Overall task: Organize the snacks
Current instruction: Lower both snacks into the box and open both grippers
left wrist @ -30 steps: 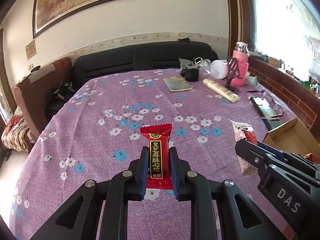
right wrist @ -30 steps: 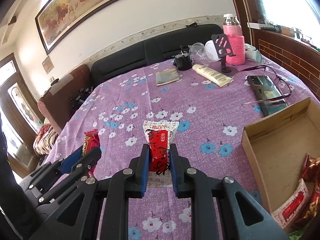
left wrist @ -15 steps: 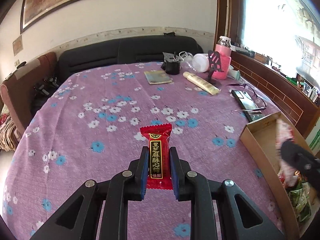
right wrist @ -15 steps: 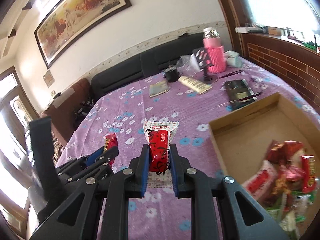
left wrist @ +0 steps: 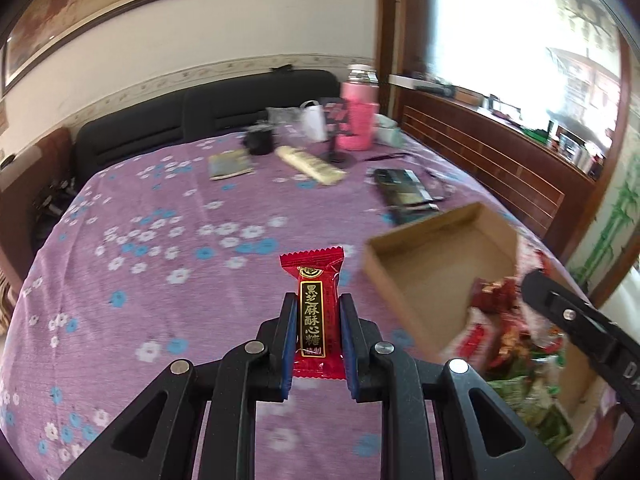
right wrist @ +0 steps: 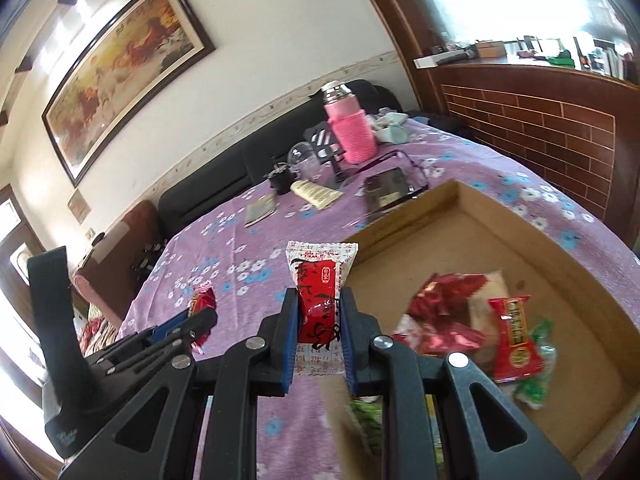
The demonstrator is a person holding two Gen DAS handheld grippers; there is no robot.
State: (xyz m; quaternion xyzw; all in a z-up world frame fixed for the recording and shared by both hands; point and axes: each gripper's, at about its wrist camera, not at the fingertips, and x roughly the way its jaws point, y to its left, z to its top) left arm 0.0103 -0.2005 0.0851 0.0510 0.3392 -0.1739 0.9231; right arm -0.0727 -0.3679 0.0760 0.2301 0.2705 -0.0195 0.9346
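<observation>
My left gripper (left wrist: 316, 304) is shut on a red candy packet with a black and gold label (left wrist: 314, 304), held above the purple flowered tablecloth (left wrist: 140, 280), left of the cardboard box (left wrist: 436, 276). My right gripper (right wrist: 318, 300) is shut on a white packet with a red centre (right wrist: 320, 280), over the box's (right wrist: 472, 216) near left edge. Several red and green snack packets (right wrist: 516, 332) lie inside the box. The left gripper (right wrist: 188, 320) with its red packet shows at the left in the right wrist view. The right gripper's body (left wrist: 580, 332) shows at the right in the left wrist view.
At the table's far side stand a pink bottle (left wrist: 358, 120), a black phone stand (left wrist: 338, 136), a cream tube (left wrist: 312, 164), a small booklet (left wrist: 230, 164), a black cup (left wrist: 260, 142) and a phone (left wrist: 404, 188). A black sofa (left wrist: 200, 112) and a brick-patterned ledge (right wrist: 540, 128) border the table.
Both grippers have swung to the right with their packets. The box and its snacks have come into view, and the right gripper now hangs over the box's edge.
</observation>
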